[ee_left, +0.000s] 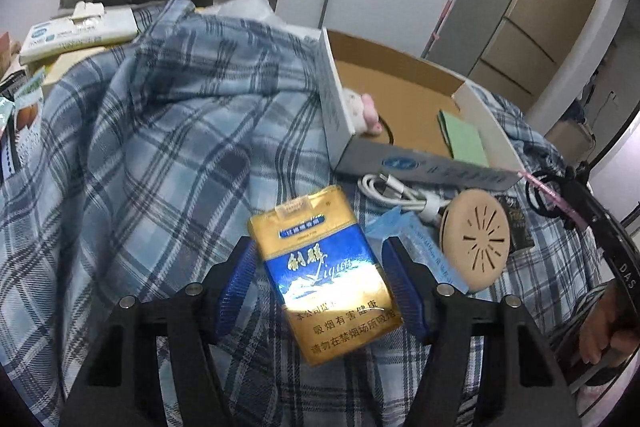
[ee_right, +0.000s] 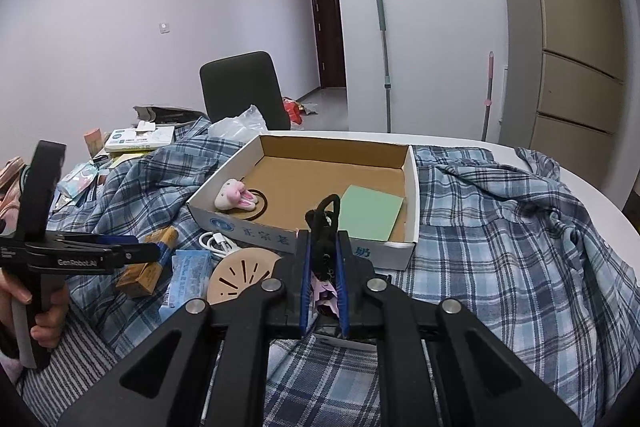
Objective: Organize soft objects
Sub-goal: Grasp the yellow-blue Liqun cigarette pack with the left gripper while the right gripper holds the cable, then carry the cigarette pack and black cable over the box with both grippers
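cardboard box (ee_right: 412, 187) rim beyond right tongs (ee_right: 322, 259)

Pretty messy spot: a black chair (ee_right: 240, 87) sat behind the table, a mop handle (ee_right: 383, 59) leaned on the white wall, and a beige fridge (ee_right: 576, 47) stood off right.

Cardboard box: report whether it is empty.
Not empty. The cardboard box holds a plush bunny and a green pad on its floor.
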The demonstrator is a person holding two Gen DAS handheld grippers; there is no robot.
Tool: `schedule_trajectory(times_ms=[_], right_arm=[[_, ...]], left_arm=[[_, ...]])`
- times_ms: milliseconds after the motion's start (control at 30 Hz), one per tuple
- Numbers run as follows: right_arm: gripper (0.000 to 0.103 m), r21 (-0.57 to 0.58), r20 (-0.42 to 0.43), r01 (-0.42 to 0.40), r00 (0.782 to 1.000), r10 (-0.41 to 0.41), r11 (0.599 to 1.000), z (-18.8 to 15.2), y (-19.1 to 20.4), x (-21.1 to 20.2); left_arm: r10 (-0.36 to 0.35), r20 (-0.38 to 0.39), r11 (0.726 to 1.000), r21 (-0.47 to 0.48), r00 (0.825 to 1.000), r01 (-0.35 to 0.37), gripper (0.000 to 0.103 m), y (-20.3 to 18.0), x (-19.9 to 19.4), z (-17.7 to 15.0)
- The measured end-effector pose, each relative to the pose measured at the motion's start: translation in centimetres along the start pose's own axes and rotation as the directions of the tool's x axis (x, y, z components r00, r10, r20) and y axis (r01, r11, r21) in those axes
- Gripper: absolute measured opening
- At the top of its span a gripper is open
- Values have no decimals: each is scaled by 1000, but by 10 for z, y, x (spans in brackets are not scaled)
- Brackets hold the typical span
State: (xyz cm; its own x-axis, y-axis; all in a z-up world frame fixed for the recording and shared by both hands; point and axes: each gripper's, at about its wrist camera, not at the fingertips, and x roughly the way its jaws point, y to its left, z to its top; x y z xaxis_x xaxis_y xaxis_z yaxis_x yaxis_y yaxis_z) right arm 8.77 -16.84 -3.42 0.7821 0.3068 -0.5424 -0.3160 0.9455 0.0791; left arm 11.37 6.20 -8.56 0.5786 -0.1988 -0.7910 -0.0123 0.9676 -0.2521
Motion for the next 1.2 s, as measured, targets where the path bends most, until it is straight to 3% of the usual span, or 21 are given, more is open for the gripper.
schedule_trajectory(times_ms=[267,433,500,667,867,967,1033,1200], right_arm=[[10,-11,8,5,1000,-5,1000,-1,2,-3],[10,-23,7,11,1000,-10,1000,-1,4,-3],[10,-25,6,11,1000,-11,1000,-1,4,-2],[10,-28,15,14,1000,-14,1000,-2,4,-4],[10,-75,53,4,999,0,997,-3,13,-11],[10,-96,81,-13,996,21,995,-3,18,-16],[10,-99,98,-22,995,32,995,-3,18,-19],[10,-100,105,-23,994,33,995,-2,19,-20]], left_arm=[[8,-68,1000,13,998,-8,67,-3,13,-1],[39,-60,999,21,997,-38,67,-6,13,-2],[44,-54,999,25,998,-43,57,-7,12,-3],[13,51,999,29,999,-15,55,-6,-6,-3],[-10,180,991,136,984,-15,55,-26,-31,-7],[-74,292,984,176,954,22,55,-31,-52,-13],[-95,383,978,208,919,14,55,-37,-70,-20],[-109,492,959,281,864,-40,55,-54,-90,-32]])
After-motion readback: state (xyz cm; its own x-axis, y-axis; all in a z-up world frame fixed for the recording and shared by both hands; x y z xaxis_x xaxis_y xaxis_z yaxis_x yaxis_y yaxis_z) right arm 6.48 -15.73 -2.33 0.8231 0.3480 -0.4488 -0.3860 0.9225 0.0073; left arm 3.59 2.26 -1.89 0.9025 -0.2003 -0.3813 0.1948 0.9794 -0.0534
